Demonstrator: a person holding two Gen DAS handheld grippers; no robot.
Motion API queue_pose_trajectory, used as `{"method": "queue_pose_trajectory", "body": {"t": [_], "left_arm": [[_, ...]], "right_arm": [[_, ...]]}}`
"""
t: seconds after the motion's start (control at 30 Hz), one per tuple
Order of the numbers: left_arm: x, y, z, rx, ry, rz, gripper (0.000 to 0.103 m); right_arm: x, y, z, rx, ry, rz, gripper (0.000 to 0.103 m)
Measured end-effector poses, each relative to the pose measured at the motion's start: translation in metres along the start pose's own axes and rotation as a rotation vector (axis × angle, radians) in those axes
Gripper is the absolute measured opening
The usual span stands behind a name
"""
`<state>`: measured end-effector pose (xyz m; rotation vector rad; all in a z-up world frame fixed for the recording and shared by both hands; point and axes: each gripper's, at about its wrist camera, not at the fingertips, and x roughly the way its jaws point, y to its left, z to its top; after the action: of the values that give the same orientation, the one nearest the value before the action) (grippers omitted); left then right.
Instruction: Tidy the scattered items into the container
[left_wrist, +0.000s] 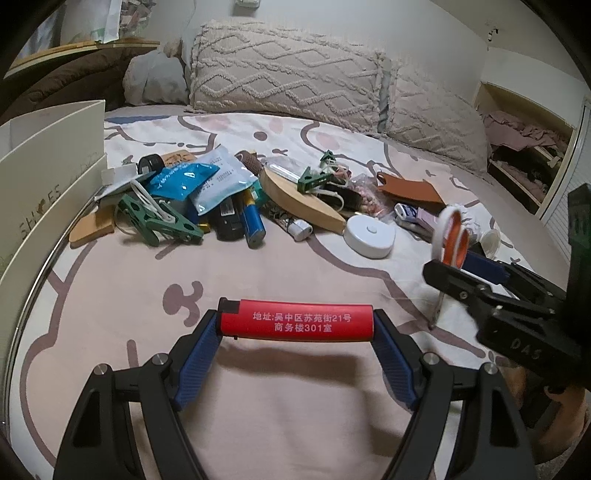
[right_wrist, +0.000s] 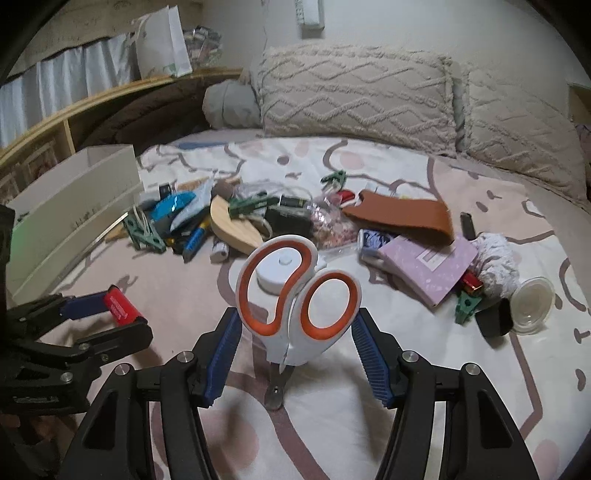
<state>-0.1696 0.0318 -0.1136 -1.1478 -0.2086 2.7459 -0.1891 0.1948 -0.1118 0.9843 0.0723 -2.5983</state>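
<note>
The left gripper (left_wrist: 295, 325) clamps the red lighter (left_wrist: 295, 320) endwise, and the right gripper (right_wrist: 297, 325) grips the scissors (right_wrist: 297, 291) by the handles, both held above the bedsheet (left_wrist: 110, 295). Each load should travel level to the white box (right_wrist: 74, 195) at the left. Release only once inside its walls.

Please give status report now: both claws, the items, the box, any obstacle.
Left claw clamps red printed lighter. Right claw grips orange-and-white scissors by handles. White cardboard box on the left, pile beside it. No obstacle seen.
</note>
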Motion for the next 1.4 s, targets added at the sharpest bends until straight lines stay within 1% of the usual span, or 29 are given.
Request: {"method": "queue_pose_trajectory", "body": {"t": [0.17, 0.3, 0.73, 1.0, 1.2, 1.4], "left_arm": [[-0.003, -0.001, 0.001, 0.002, -0.012, -0.001, 0.080], [-0.006, 0.000, 0.003, 0.001, -0.022, 0.001, 0.080], [-0.021, 0.002, 0.010, 0.002, -0.068, 0.006, 0.080], [-0.039, 0.011, 0.021, -0.018, -0.128, 0.013, 0.080], [-0.056, 0.027, 0.031, -0.063, -0.175, 0.012, 0.080], [-0.072, 0.042, 0.041, -0.100, -0.216, 0.016, 0.080]], "right_arm": [[-0.014, -0.004, 0.004, 0.031, -0.044, 0.018, 0.062], [-0.021, -0.002, 0.006, 0.030, -0.062, 0.022, 0.062], [-0.033, 0.004, 0.007, 0.035, -0.075, 0.020, 0.062], [-0.049, 0.014, 0.022, 0.027, -0.112, 0.021, 0.062], [-0.058, 0.031, 0.037, -0.007, -0.129, 0.029, 0.062], [-0.063, 0.046, 0.053, -0.006, -0.145, 0.055, 0.062]]}}
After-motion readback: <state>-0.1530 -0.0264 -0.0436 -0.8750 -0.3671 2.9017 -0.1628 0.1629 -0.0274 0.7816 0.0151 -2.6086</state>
